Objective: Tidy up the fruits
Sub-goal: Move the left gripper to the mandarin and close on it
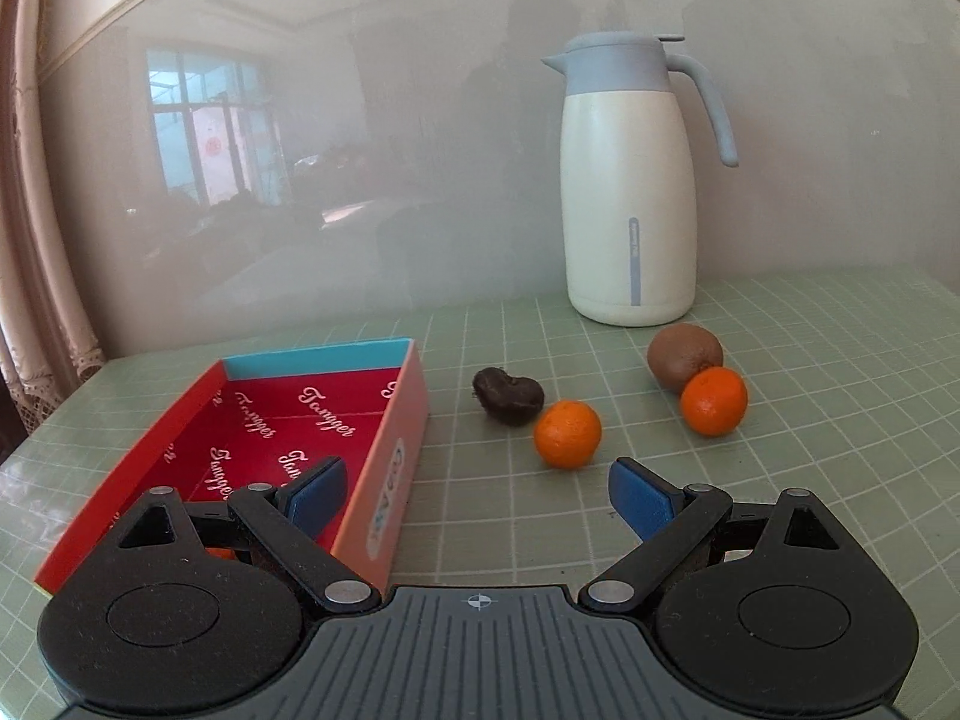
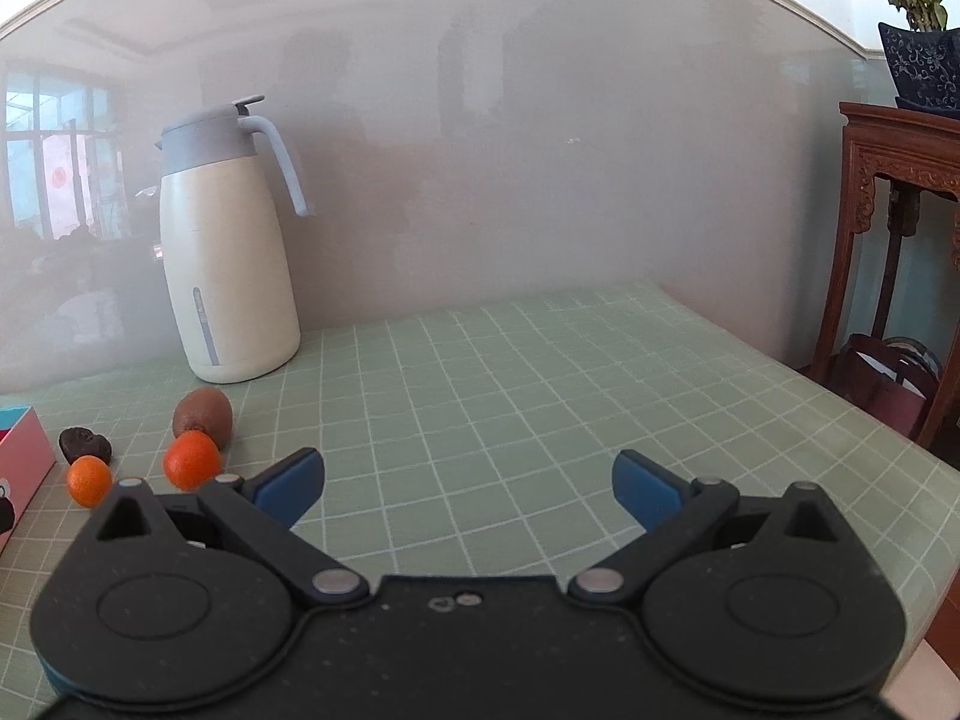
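Observation:
A shallow box (image 1: pixel 384 462) with a red printed lining and pink walls lies at the left of the green grid mat; a bit of orange fruit (image 1: pixel 219 553) shows inside it behind my left finger. My left gripper (image 1: pixel 477 492) stands open, straddling the box's right wall, nothing between its blue pads. Ahead lie a tangerine (image 1: pixel 567 433), a dark wrinkled fruit (image 1: pixel 509 396), a brown kiwi (image 1: pixel 684 355) and a second tangerine (image 1: pixel 713 400) touching the kiwi. My right gripper (image 2: pixel 468 483) is open and empty; the same fruits sit to its left: kiwi (image 2: pixel 203 414), tangerines (image 2: pixel 192 460) (image 2: pixel 89 482), dark fruit (image 2: pixel 85 444).
A cream and grey-blue thermos jug (image 1: pixel 630 192) (image 2: pixel 225 264) stands against the glossy wall behind the fruit. The table's right edge (image 2: pixel 888 438) drops off near a carved wooden stand (image 2: pixel 900 192) with a potted plant and a bag below. A curtain (image 1: pixel 36 240) hangs at the left.

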{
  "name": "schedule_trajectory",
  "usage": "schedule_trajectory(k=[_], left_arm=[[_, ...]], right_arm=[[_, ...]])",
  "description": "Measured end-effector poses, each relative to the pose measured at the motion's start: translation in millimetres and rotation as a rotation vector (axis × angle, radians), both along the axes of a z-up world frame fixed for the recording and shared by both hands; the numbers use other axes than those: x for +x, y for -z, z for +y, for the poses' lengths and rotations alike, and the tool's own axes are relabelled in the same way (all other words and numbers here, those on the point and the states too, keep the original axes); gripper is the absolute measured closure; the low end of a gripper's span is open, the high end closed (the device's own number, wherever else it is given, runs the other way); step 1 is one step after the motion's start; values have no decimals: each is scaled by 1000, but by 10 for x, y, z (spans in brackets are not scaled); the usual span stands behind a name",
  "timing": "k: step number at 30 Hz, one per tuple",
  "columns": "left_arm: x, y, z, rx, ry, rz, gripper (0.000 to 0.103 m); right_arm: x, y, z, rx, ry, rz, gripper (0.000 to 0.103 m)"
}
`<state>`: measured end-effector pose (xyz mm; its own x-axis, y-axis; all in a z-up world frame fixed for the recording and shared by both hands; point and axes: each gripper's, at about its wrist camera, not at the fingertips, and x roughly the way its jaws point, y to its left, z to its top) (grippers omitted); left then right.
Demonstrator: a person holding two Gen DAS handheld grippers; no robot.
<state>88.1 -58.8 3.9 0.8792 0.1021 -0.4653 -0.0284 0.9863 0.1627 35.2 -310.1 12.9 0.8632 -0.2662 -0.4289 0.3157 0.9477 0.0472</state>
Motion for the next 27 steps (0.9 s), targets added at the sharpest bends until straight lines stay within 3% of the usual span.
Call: schedule_trajectory(k=[12,20,22,27], left_arm=[[370,100,-177,-29,30,39,10],[636,177,-303,-36,71,61,10],[713,199,-331,-45,85,76,24],[897,307,-341,-80,81,139,41]], right_arm=[[-69,18,-115,-102,199,-19,0],[-45,38,-88,-95,169,-17,0],[-39,29,-71,-103,164,-21,0],[-35,8,-64,-101,157,-31,0]])
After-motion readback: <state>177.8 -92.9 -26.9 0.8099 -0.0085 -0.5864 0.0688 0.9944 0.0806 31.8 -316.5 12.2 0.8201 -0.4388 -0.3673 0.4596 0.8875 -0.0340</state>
